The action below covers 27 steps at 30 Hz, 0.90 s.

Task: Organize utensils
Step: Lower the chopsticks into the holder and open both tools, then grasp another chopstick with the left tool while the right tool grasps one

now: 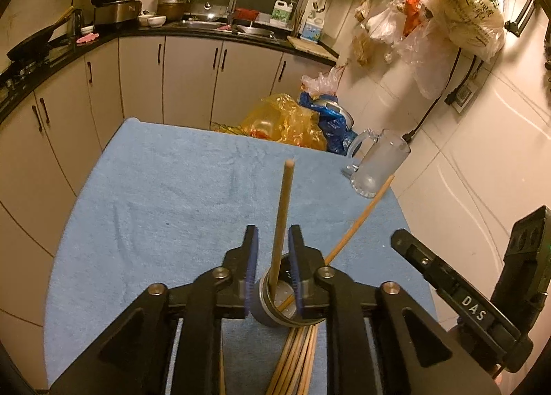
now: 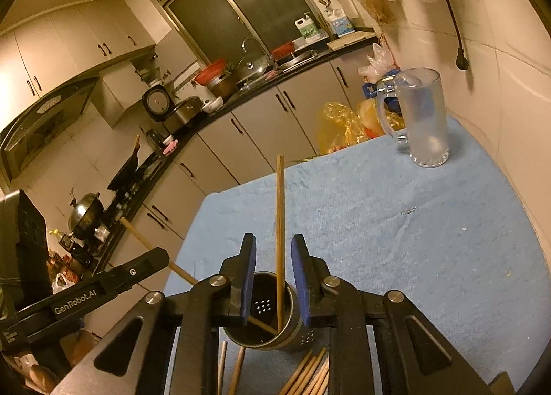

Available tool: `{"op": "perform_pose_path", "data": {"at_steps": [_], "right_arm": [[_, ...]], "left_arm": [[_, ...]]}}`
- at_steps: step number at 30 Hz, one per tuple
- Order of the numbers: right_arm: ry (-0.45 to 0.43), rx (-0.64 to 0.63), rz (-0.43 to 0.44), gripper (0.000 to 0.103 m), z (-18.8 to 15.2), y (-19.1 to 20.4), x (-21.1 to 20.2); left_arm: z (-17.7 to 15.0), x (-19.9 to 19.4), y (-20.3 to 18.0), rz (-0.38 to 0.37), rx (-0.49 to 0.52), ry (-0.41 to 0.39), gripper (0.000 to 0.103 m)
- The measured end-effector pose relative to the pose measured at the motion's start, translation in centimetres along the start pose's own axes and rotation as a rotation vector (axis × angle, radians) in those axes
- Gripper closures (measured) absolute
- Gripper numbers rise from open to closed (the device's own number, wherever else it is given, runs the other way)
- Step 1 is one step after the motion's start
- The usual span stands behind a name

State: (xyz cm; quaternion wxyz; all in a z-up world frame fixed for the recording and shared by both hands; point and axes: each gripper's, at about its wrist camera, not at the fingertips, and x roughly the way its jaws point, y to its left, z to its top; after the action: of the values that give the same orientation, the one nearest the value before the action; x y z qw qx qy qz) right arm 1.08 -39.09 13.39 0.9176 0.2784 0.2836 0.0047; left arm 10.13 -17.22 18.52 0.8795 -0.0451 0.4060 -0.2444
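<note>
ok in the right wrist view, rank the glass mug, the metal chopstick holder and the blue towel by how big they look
1. blue towel, by far the largest, covering the table.
2 and 3. glass mug and metal chopstick holder look alike in size; the holder sits much nearer the camera and is partly hidden, so I won't rank them.

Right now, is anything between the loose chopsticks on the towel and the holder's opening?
Nothing visible blocks it. The loose chopsticks lie right beside the metal holder, whose mouth is open with two chopsticks already inside. Both grippers hover above it, jaws apart and empty.
</note>
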Motion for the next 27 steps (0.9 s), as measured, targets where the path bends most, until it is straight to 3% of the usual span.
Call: {"op": "perform_pose_path", "data": {"at_steps": [6, 12, 20, 23, 27], "right_arm": [[-0.018, 0.006, -0.013, 0.078, -1.7, -0.2, -2.8], [0.034, 0.028, -0.026, 0.077, -6.9, -1.8, -4.4], [0.206, 0.095, -0.056, 0.077, -14.4, -4.9, -3.2], [0.238, 0.121, -0.059, 0.077, -15.2, -5.5, -2.7], [0.238, 0.121, -0.063, 0.077, -15.8, -5.4, -2.8]], "left_arm": [[-1.1, -3.2, 0.7, -0.003, 0.000, -0.048, 0.079], [-5.1, -5.2, 3.3, 0.010, -0.033, -0.053, 0.075], [-14.3, -1.6, 8.0, 0.046, -0.106, 0.147, 0.074], [-16.1, -0.7, 9.3, 0.069, -0.122, 0.204, 0.074], [-16.8, -0.9, 10.0, 0.071, -0.131, 0.210, 0.074]]}}
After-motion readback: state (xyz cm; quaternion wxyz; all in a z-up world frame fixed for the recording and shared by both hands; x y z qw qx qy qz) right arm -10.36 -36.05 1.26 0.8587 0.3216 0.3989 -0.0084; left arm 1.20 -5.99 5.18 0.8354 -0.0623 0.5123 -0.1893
